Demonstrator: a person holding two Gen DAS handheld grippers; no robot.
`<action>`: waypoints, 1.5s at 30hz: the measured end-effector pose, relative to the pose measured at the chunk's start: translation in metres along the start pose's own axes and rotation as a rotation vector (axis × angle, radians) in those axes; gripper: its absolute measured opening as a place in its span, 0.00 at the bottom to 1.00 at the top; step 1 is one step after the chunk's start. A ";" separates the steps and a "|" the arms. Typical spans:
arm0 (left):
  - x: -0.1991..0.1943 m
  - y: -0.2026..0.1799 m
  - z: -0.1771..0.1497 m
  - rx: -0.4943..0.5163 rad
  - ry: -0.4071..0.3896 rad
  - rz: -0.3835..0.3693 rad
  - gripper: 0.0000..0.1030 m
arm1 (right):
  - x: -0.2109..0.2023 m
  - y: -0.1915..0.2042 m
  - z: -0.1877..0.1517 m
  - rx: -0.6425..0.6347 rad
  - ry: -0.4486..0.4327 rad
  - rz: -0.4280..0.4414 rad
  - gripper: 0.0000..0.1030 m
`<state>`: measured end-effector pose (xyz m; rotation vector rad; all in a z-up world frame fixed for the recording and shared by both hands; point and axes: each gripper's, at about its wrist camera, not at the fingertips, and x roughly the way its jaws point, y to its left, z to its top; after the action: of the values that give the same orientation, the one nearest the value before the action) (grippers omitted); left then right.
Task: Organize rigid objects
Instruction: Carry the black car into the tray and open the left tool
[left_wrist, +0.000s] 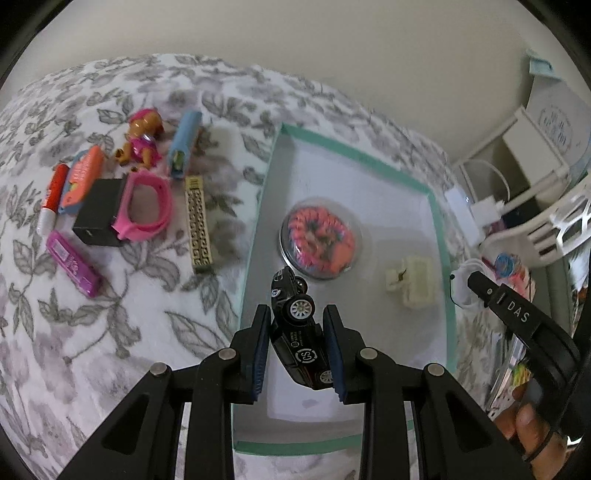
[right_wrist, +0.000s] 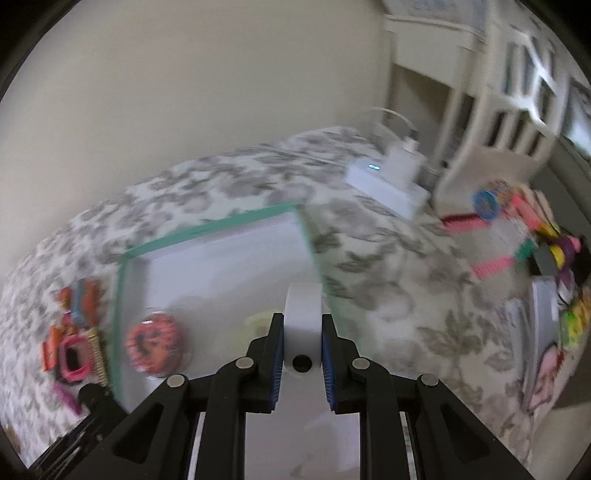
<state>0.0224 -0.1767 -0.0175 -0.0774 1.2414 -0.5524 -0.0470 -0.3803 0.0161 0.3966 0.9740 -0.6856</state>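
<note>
The bedspread (left_wrist: 110, 332), white with grey leaves, is lying under everything in both views.

The tray (left_wrist: 441, 236), shallow with a green rim and white floor, is sitting on the bedspread at centre. In the right wrist view the tray (right_wrist: 207, 227) is showing motion blur.

The left gripper (left_wrist: 297, 345) is hovering over the near end of the tray, its jaws closed on a black toy car (left_wrist: 299, 332). The car is hanging tilted, nose toward the tray's middle, one white wheel facing up; whether it is touching the tray floor, I cannot tell.

The right gripper (right_wrist: 302, 347) is clamping a white block (right_wrist: 302, 325) between its blue pads (right_wrist: 277, 354), above the tray's right edge. The block has a dark round spot on its near face.

Inside the tray, a clear dome case (left_wrist: 318, 240) holding orange and pink coils is resting near the middle, just beyond the car. A cream clip (left_wrist: 410, 286) is lying to its right, apart from it.

Left of the tray, on the bedspread, loose items are lying in a cluster:
- black box (left_wrist: 98, 212), touching a pink band (left_wrist: 146, 206)
- gold patterned bar (left_wrist: 199, 229), nearest the tray
- blue case (left_wrist: 184, 144)
- pup figure (left_wrist: 142, 140)
- orange case (left_wrist: 81, 179)
- purple case (left_wrist: 74, 264)
- red-and-white tube (left_wrist: 53, 197), leftmost
</note>
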 end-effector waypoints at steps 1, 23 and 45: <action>0.003 0.000 0.000 0.003 0.009 0.003 0.29 | 0.005 -0.002 -0.002 0.003 0.014 -0.003 0.19; 0.027 -0.003 0.002 0.052 0.055 0.059 0.29 | 0.033 0.019 -0.021 -0.001 0.177 0.186 0.19; -0.013 0.012 0.018 0.004 -0.090 0.023 0.59 | 0.013 0.037 -0.012 -0.091 0.093 0.166 0.56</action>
<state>0.0407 -0.1648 -0.0042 -0.0835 1.1525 -0.5255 -0.0245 -0.3506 -0.0008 0.4269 1.0435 -0.4739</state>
